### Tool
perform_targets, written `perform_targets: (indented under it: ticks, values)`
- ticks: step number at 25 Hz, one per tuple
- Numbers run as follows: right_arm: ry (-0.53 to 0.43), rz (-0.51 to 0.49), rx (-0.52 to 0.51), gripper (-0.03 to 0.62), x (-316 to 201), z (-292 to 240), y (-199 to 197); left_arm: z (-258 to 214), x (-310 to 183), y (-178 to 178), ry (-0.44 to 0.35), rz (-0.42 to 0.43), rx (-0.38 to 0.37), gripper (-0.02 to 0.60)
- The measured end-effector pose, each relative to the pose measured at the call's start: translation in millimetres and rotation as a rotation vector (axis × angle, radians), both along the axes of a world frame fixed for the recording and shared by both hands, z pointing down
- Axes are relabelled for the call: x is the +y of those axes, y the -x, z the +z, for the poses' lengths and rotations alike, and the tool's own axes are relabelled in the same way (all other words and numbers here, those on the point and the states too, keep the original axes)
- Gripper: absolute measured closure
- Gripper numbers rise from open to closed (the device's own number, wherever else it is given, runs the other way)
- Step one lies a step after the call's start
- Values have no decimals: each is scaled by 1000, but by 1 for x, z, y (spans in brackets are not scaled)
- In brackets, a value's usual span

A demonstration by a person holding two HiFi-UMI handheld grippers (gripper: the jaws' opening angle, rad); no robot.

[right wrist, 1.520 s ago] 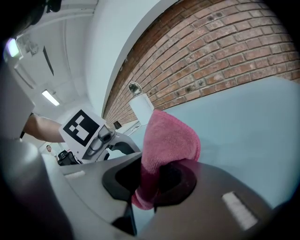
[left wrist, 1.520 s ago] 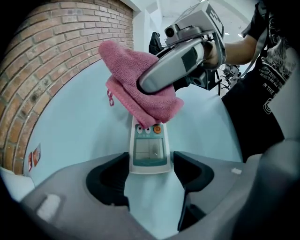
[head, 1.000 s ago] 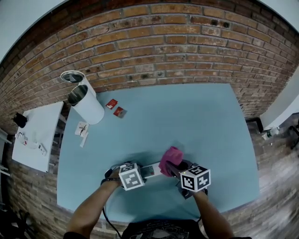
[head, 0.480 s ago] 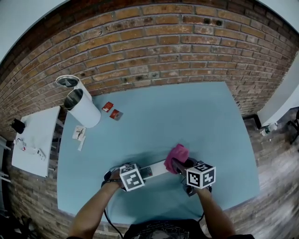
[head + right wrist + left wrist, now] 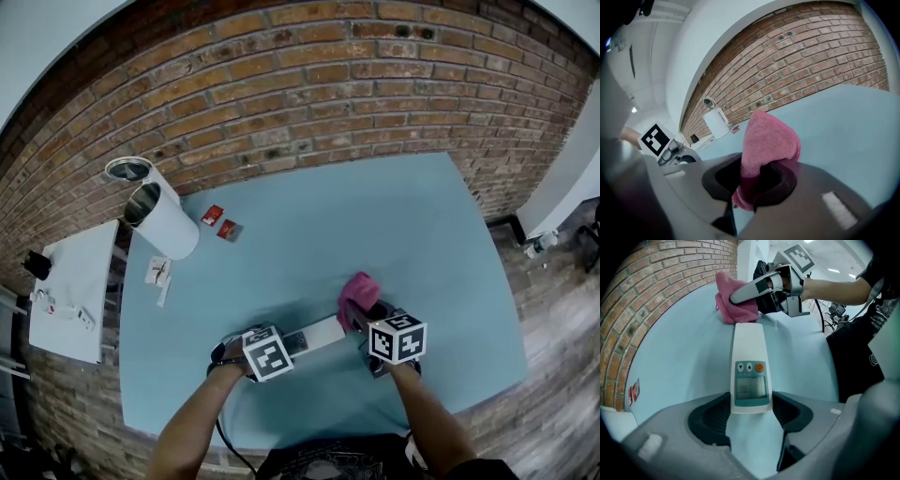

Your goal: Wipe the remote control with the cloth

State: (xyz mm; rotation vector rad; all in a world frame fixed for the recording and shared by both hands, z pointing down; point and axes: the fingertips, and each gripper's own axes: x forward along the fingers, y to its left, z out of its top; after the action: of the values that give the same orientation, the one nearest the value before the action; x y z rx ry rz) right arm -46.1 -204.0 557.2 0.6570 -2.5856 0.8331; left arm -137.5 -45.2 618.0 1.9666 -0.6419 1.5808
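Cloth point(image 5: 357, 293), clamped by the right gripper point(image 5: 364, 319), has slid beyond the remote point(image 5: 314, 336); left gripper point(image 5: 751, 417), holding it, alone views buttons point(image 5: 749, 367).

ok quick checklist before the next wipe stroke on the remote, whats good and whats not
1. Remote control held: the left gripper has its jaws closed on the near end, and the remote lies flat on the table. Ok.
2. Cloth gripped: the right gripper is shut on the pink fold. Ok.
3. Cloth in contact: it sits at the remote's far end, but whether it presses on the casing does not show. Cannot tell.
4. Face to wipe: buttons and screen face up. Ok.
5. Stroke path: nothing lies on the remote between the cloth and the left gripper. Ok.
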Motion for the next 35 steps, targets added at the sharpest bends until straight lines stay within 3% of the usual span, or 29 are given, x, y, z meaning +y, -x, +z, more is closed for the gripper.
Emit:
perform_targets:
  ticks: [4,10,35]
  values:
    - [12,-60,-17,528,11,1,5,1,1,1,0,-6,1,307]
    - [19,-75,-52,528,21,-2,-4,0,1,-1,-1,-7,1,305]
    - [9,-31,-33,528,75,2,-35,1,-2,1,-19,-5,17,305]
